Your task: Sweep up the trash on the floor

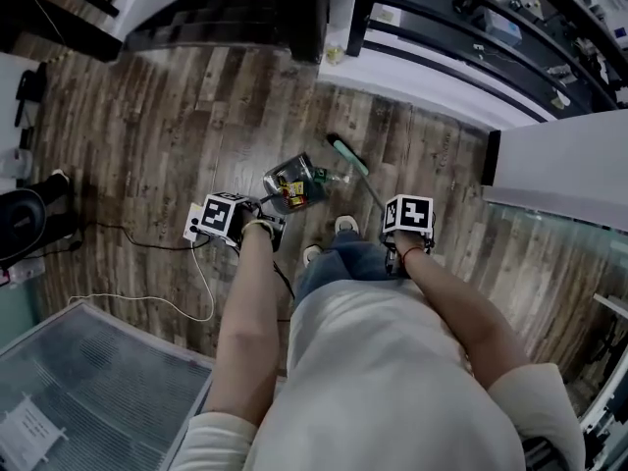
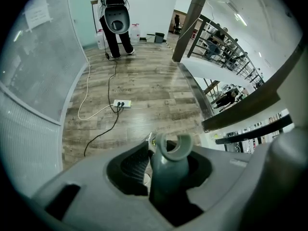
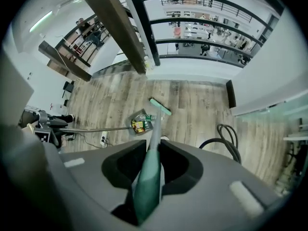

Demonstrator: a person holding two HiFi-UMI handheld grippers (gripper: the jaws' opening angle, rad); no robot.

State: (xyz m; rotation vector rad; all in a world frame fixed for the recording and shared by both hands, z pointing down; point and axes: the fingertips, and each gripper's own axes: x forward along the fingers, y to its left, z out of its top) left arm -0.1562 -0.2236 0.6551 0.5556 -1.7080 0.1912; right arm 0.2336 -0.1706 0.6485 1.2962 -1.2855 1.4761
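The left gripper [image 2: 168, 170] is clamped shut on the grey-green plastic handle [image 2: 169, 153] of a long-handled dustpan. The handle's hooked end pokes up just past the jaws. The right gripper [image 3: 150, 170] is closed tight on the mint-green shaft [image 3: 147, 186] of a broom, and that shaft runs from between its jaws down to the floor.

In the head view, the dustpan's clear grey pan [image 1: 306, 170] sits on the brown wood-plank floor [image 1: 157, 135], just ahead of the person's white shoes [image 1: 345, 224]. It lies between the two grippers and a little in front of them. The trash [image 1: 290, 188], a small heap of yellow and red crumpled wrappers, lies inside the pan.

The broom's narrow green head [image 1: 348, 155] rests on the floor just beside the pan, at its far right side, and is set diagonally. Whether the head touches the pan's rim cannot be told.

In the left gripper view, a white power strip [image 2: 122, 103] with a black cable lies on the planks, well apart from the jaws. In the right gripper view, a black coiled hose [image 3: 231, 143] lies on the floor to the right of the broom.
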